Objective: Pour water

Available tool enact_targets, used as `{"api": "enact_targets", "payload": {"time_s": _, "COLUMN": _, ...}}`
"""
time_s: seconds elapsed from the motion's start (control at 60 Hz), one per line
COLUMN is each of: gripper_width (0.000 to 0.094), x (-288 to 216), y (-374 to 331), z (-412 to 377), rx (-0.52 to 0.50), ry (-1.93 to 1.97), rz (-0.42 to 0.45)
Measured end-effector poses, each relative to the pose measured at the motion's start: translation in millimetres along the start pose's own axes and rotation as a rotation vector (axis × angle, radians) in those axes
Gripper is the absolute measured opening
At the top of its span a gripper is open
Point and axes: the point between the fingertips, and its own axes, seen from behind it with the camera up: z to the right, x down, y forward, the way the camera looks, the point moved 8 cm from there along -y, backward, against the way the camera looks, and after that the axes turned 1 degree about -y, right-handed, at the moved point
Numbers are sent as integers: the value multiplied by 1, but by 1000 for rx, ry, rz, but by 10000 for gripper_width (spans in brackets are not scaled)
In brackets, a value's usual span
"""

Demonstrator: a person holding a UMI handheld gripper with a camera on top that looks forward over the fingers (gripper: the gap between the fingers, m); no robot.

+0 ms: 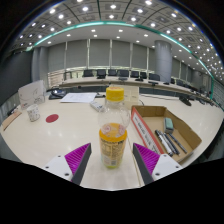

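On your left, one clear cup [33, 111] stands on the table [75, 135], near a red round thing [52, 118]. Your gripper [113, 160] is open, and one bottle [113, 140] with an orange label stands between its fingers. Beyond it stands one yellow-topped jar [116, 96]. On your right, one cardboard box [166, 130] holds small tools.

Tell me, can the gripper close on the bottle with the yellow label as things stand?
Probably yes. The bottle stands upright on the table between the open fingers of the gripper, a gap at either side, and nothing sits between the pads and it.
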Motion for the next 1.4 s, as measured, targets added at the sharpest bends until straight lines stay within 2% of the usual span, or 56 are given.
{"api": "enact_targets", "payload": {"time_s": 0.1, "gripper_width": 830, "x": -5, "y": 26, "z": -2, "rx": 8, "ry": 7, "rz": 42}}
{"api": "enact_targets", "payload": {"time_s": 0.133, "gripper_width": 776, "x": -5, "y": 34, "z": -2, "rx": 5, "ry": 9, "rz": 49}}
{"api": "enact_targets", "payload": {"time_s": 0.233, "gripper_width": 535, "x": -5, "y": 50, "z": -2, "rx": -8, "ry": 6, "rz": 59}}
{"api": "enact_targets", "payload": {"time_s": 0.333, "gripper_width": 517, "x": -9, "y": 54, "z": -5, "rx": -10, "ry": -17, "rz": 77}}
{"api": "enact_targets", "payload": {"time_s": 0.467, "gripper_width": 423, "x": -10, "y": 55, "z": -6, "rx": 25, "ry": -56, "rz": 84}}
{"api": "enact_targets", "payload": {"time_s": 0.65, "gripper_width": 407, "x": -28, "y": 55, "z": -15, "rx": 75, "ry": -146, "rz": 83}}
{"api": "enact_targets", "payload": {"time_s": 0.9, "gripper_width": 407, "x": -108, "y": 63, "z": -64, "rx": 198, "ry": -336, "rz": 105}}
{"api": "enact_targets", "payload": {"time_s": 1.183, "gripper_width": 406, "x": -213, "y": 83, "z": -207, "rx": 392, "ry": -818, "rz": 153}}
{"api": "enact_targets", "payload": {"time_s": 1.4, "gripper_width": 405, "x": -225, "y": 134, "z": -329, "rx": 482, "ry": -1358, "rz": 153}}
